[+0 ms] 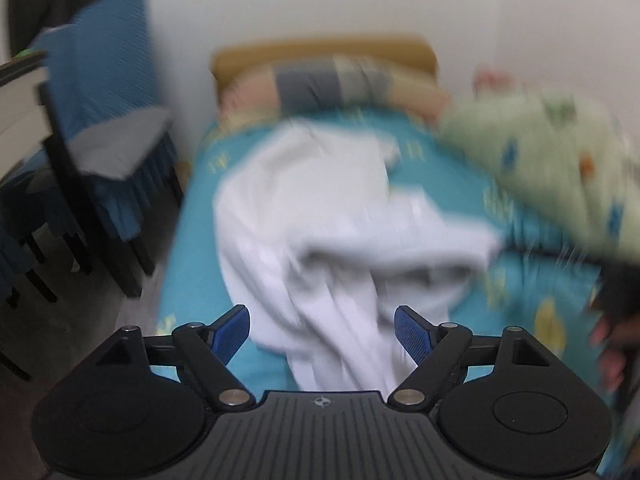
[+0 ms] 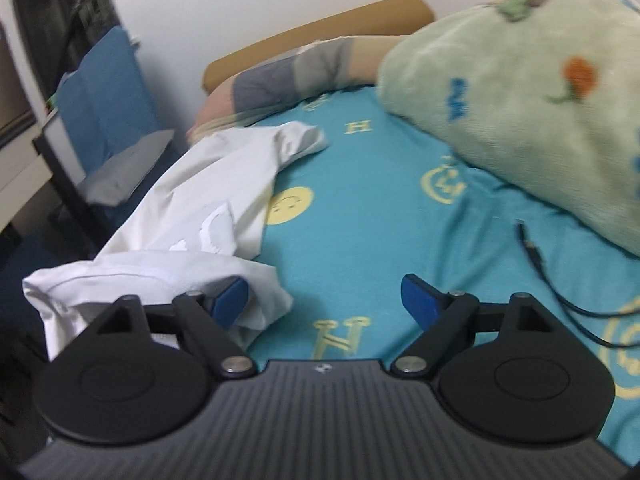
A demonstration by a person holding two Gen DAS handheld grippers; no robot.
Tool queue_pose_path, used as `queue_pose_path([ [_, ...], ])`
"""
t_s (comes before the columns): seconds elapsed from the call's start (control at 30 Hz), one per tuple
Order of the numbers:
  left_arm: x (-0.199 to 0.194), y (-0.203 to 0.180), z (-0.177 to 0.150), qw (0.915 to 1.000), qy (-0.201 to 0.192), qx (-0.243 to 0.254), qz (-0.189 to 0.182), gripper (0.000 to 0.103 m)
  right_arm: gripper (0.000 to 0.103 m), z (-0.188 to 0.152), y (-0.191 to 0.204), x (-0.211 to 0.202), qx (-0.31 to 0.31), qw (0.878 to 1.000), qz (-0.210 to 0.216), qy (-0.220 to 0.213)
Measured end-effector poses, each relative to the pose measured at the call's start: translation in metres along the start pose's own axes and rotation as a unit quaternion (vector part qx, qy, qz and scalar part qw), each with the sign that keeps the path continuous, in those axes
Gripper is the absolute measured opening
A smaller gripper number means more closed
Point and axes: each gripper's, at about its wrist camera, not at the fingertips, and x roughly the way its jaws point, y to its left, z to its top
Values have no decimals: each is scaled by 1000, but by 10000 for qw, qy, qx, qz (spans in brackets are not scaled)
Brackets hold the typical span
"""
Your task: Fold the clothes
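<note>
Rumpled white shirt heaped on bed's left side, near end spilling over the edge; left tongs and right tongs spread wide, empty; risks sliding floorward, or snagging black cable.

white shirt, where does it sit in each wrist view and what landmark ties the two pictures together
Left wrist view: the white shirt fills the centre, crumpled on the teal bedsheet, trailing down between the open left gripper fingers.
Right wrist view: the white shirt lies on the left, along the bed's edge, beside the open right gripper.
Shared landmark: the pale green patterned blanket, on the right in both.
</note>
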Motion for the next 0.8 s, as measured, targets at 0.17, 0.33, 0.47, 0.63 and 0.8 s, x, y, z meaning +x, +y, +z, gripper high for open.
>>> queue_pose_path([
  [0.17,37,-5,-5,9981,602,39,-94,64,87,2,10,-25,-349,9984,166,-415],
  [0.33,8,32,0,9980,-102,-598,-163,5,85,-13,55,-8,-1706,9814,848,-250],
  [0.47,-17,62,4,9912,-683,-1115,-189,4,85,-34,82,10,-2674,9604,628,-465],
  [0.63,-41,78,3,9815,-1289,-1254,659,5,85,-11,56,17,-1568,9841,213,-812],
  [0.8,-2,49,18,9888,-683,-330,1288,8,85,10,26,2,-629,9893,231,-1298],
])
